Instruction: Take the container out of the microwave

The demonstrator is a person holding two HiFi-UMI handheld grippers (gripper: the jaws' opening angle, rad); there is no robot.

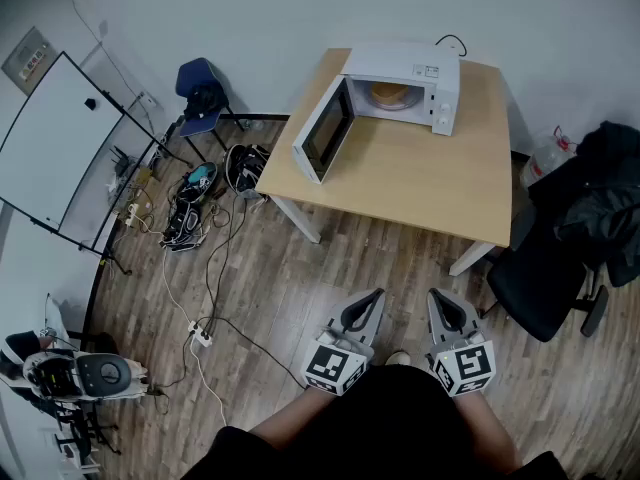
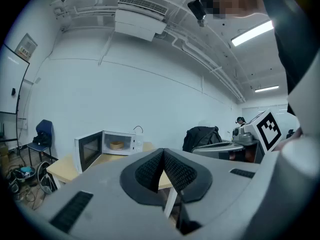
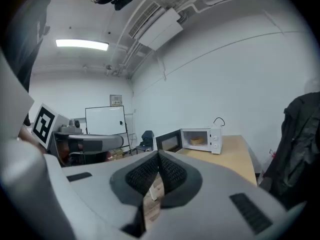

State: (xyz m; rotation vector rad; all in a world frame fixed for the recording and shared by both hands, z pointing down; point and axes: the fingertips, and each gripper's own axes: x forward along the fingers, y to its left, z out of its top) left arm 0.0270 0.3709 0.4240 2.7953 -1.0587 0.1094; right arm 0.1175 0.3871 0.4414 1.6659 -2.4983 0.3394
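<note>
A white microwave [image 1: 405, 86] stands at the far end of a wooden table [image 1: 420, 173], its door [image 1: 322, 133] swung open to the left. Inside it sits a round tan container [image 1: 389, 93], also seen as the container [image 2: 116, 145] and the container [image 3: 197, 140] in the two gripper views. My left gripper [image 1: 375, 295] and right gripper [image 1: 436, 295] hang side by side near my body, well short of the table. Both are shut with nothing between their pads.
A black office chair [image 1: 545, 268] draped with a dark jacket [image 1: 600, 203] stands right of the table. A blue chair [image 1: 200, 93], bags and cables [image 1: 205, 268] litter the floor at left, beside a whiteboard [image 1: 60, 148]. A plastic bottle [image 1: 548, 156] sits by the wall.
</note>
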